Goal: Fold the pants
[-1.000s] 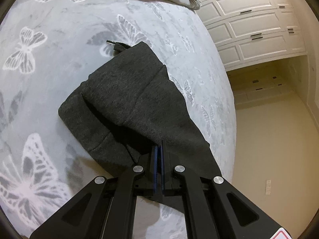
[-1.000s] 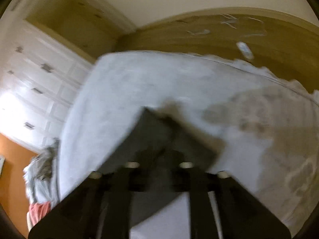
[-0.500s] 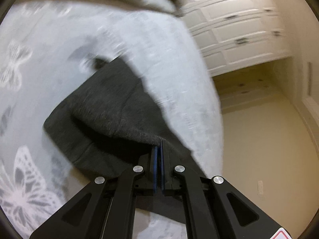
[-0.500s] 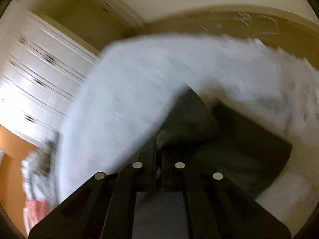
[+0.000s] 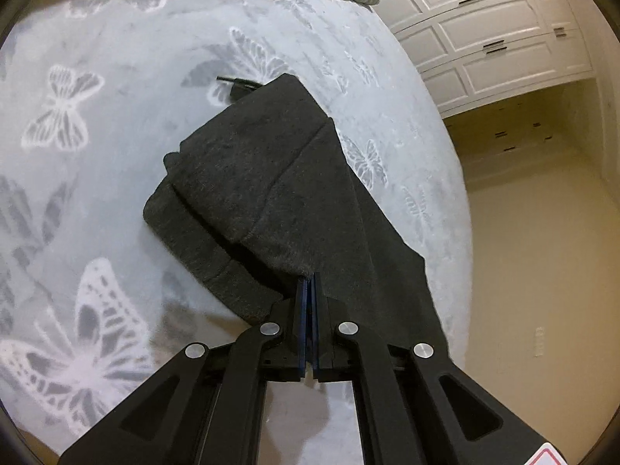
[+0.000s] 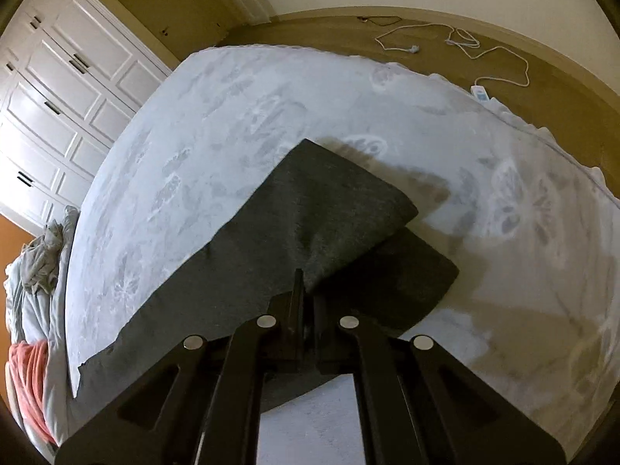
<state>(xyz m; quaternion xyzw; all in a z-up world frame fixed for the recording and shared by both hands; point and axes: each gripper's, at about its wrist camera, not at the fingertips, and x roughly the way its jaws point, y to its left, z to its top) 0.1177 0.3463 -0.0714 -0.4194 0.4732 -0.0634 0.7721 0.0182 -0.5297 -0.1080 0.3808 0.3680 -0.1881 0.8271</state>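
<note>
- Left gripper is clamped on a fold of the dark grey pants, its blue pads pressed together on the cloth.
- Right gripper pinches another lifted fold of the pants, jaws closed on it.
- The pants lie partly folded on the butterfly-print bedspread, a drawstring poking out at the far end.
- Beyond: white cabinets, a white cable on the floor.

Our left tongs point down, squeezed tight on the pants; our right tongs pinch them too.
</note>
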